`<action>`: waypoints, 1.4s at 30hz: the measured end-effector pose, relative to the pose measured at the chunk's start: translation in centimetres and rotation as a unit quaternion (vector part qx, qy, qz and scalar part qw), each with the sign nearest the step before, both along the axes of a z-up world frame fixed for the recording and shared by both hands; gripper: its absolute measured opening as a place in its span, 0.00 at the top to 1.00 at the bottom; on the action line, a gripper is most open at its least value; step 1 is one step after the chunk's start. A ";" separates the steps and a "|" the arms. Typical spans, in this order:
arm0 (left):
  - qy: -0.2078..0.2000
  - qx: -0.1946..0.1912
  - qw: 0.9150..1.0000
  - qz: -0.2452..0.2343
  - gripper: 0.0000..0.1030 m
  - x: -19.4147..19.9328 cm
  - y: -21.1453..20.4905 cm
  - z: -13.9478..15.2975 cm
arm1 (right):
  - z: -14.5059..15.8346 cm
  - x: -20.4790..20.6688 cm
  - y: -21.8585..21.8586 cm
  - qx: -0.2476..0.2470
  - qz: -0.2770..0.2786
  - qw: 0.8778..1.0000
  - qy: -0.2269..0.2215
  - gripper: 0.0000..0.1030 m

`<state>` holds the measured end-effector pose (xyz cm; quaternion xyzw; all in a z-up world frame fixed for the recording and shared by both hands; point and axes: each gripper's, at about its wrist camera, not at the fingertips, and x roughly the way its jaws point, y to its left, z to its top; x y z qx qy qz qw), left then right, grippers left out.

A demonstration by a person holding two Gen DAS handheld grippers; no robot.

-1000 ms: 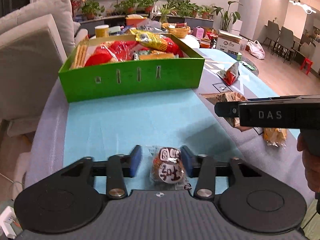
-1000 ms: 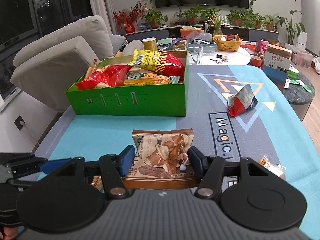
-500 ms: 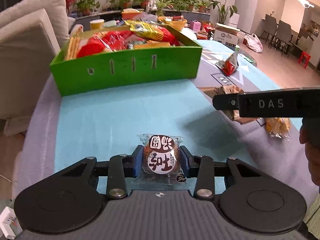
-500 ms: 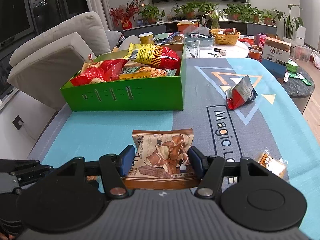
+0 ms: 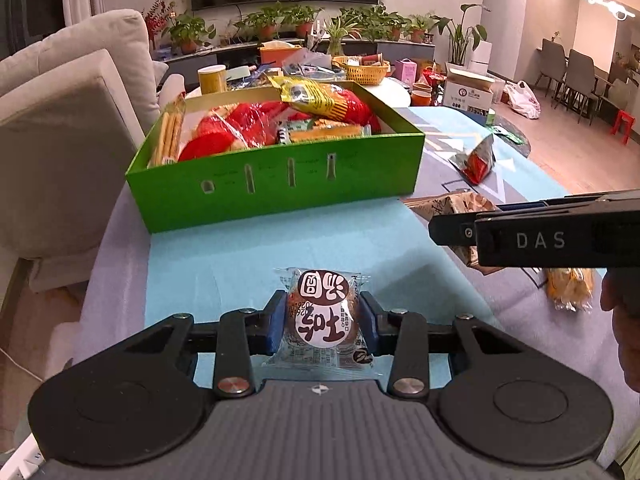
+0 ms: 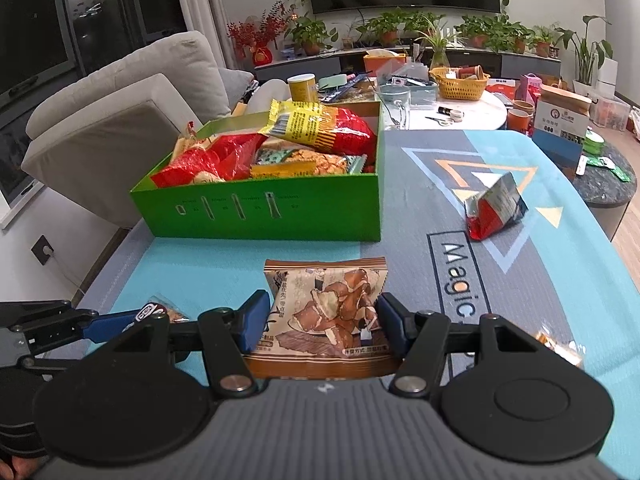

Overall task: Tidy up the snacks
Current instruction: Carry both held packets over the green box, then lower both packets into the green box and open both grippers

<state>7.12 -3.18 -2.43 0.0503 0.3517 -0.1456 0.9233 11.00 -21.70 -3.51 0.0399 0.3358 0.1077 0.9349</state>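
Two packets are in your grip, one per hand. Your left gripper [image 5: 323, 322] is clamped on a small clear-wrapped round cake [image 5: 322, 316] with a white label disc, blue pads pressed to both its sides, low over the turquoise table mat [image 5: 224, 256]. Your right gripper [image 6: 322, 320] is clamped on a flat brown snack bag [image 6: 326, 308] printed with chip-like pieces, crinkled and matte, also low over the mat.

Only the right wrist view shows the cake from the side, pinched at the left gripper's blue tip. Only the left wrist view shows the right gripper's black flank lettered DAS, the brown bag poking out behind it, and a yellow-orange packet [image 5: 570, 288] lying just beyond.

Ahead of both stands the green cardboard box [image 5: 280, 188], slotted on its front wall, heaped with glossy red and yellow bags. A red-and-silver foil packet [image 6: 494, 210] lies well to its right on the mat. Nothing lies between your grippers and the box front.

Past the table: a grey sofa [image 6: 120, 120], a cluttered round white table [image 6: 460, 114], potted plants.
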 end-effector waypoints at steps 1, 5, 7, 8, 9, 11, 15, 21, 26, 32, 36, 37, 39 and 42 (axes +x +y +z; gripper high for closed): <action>-0.002 0.000 1.000 0.000 0.66 0.2 0.0 0.2 | 0.1 0.1 0.1 0.000 0.001 1.000 -0.001 0.54; -0.011 -0.002 1.000 0.001 0.66 0.8 0.3 1.0 | 1.0 0.7 0.6 0.001 0.006 1.000 -0.011 0.54; -0.018 -0.004 1.000 0.004 0.66 1.3 0.5 1.5 | 1.5 1.1 0.7 0.003 0.008 1.000 -0.018 0.54; -0.021 -0.005 1.000 0.005 0.66 1.5 0.6 1.8 | 1.8 1.3 0.8 0.004 0.009 1.000 -0.021 0.54; -0.024 -0.007 1.000 0.006 0.66 1.8 0.7 2.1 | 2.2 1.5 0.9 0.006 0.010 1.000 -0.025 0.54; -0.031 -0.013 0.999 0.009 0.66 2.4 1.1 2.8 | 2.8 2.0 1.2 0.009 0.012 0.999 -0.031 0.54; -0.041 -0.028 0.999 0.021 0.66 4.2 2.0 4.1 | 4.2 3.1 1.9 0.009 0.014 0.999 -0.048 0.54; -0.050 -0.044 0.997 0.035 0.66 6.9 2.7 5.8 | 5.9 5.3 2.4 0.024 0.010 0.998 -0.061 0.54; -0.060 -0.062 0.995 0.044 0.66 9.6 3.1 7.3 | 6.9 7.1 2.6 0.035 0.006 0.997 -0.067 0.54; -0.073 -0.072 0.993 0.057 0.66 12.8 3.1 8.0 | 7.1 9.2 2.4 0.044 -0.009 0.997 -0.068 0.54; -0.072 -0.077 0.992 0.072 0.66 14.9 3.1 7.5 | 6.3 10.6 2.1 0.051 -0.017 0.997 -0.059 0.54; -0.069 -0.080 0.992 0.075 0.66 15.5 3.1 7.2 | 6.1 10.8 2.1 0.052 -0.018 0.997 -0.057 0.54; -0.065 -0.083 0.991 0.078 0.66 16.4 3.2 6.9 | 5.7 11.4 2.0 0.054 -0.019 0.997 -0.052 0.54; -0.066 -0.083 0.991 0.083 0.66 17.3 2.9 6.5 | 5.3 12.2 2.0 0.056 -0.022 0.997 -0.045 0.54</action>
